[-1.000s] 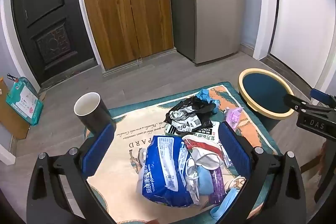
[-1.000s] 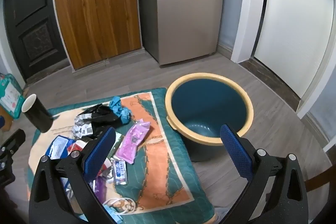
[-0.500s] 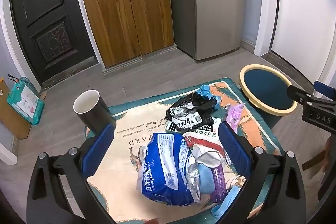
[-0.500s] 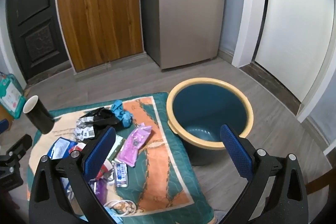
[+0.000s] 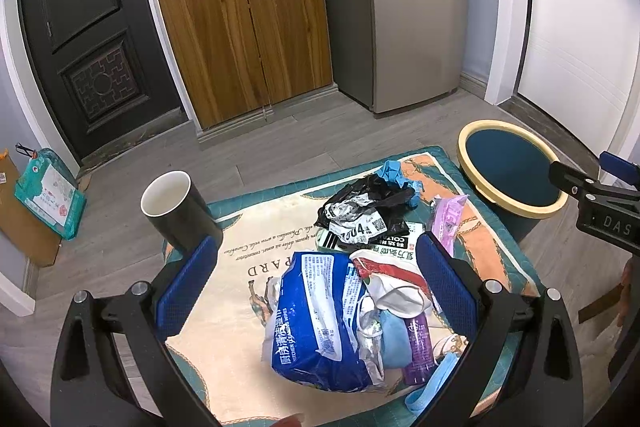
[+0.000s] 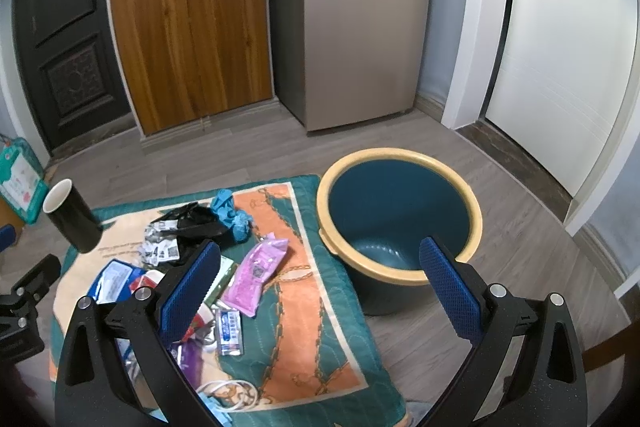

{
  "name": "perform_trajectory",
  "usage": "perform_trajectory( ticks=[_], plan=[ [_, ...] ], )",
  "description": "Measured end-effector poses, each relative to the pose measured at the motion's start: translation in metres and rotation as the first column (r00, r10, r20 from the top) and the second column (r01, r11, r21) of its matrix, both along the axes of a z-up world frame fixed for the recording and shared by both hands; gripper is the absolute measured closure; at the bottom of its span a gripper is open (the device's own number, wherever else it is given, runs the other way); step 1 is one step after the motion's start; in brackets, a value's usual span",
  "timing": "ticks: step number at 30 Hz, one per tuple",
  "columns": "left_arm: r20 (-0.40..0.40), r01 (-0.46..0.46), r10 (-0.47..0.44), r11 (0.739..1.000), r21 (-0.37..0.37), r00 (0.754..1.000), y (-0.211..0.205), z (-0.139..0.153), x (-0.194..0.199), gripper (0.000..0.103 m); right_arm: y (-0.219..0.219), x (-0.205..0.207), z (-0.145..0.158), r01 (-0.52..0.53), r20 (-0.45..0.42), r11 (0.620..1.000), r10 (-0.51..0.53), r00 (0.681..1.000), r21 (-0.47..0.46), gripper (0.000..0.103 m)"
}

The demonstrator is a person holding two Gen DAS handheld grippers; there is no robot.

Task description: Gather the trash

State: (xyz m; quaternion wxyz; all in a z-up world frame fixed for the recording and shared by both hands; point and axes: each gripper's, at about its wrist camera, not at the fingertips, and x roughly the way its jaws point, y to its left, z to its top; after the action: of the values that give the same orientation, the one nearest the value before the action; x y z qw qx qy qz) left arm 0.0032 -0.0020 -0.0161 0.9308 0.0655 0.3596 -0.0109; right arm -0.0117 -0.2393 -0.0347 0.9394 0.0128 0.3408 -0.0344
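Note:
A pile of trash lies on a patterned mat [image 5: 248,267]: a blue wipes pack [image 5: 320,315], a black plastic bag [image 5: 368,207], a crumpled blue glove [image 5: 394,173], a pink wrapper [image 6: 258,273] and a purple tube [image 5: 416,347]. A blue bin with a yellow rim [image 6: 400,223] stands on the floor right of the mat. My left gripper [image 5: 316,287] is open and empty above the wipes pack. My right gripper [image 6: 320,291] is open and empty, above the gap between mat and bin. The right gripper also shows in the left wrist view [image 5: 596,199].
A black cup with a white inside [image 5: 176,207] stands at the mat's far left corner. A green package [image 5: 50,193] leans on a cardboard box at the left wall. A dark door, wooden cabinet [image 5: 244,11] and fridge [image 5: 412,3] line the back.
Both grippers have risen and tilted up a little, so the mat, trash and bin sit lower in both views. Both stay open and empty.

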Motion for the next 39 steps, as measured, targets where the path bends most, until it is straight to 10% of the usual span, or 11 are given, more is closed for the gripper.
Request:
perform_trajectory(
  ticks=[39],
  plan=[
    [-0.001,-0.004,0.004,1.000,-0.001,1.000,0.0011,0.0041,0.0012,0.006,-0.0095,-0.0028,-0.0084,0.028,-0.028,1.000,-0.028,0.999,0.007,0.004]
  ],
)
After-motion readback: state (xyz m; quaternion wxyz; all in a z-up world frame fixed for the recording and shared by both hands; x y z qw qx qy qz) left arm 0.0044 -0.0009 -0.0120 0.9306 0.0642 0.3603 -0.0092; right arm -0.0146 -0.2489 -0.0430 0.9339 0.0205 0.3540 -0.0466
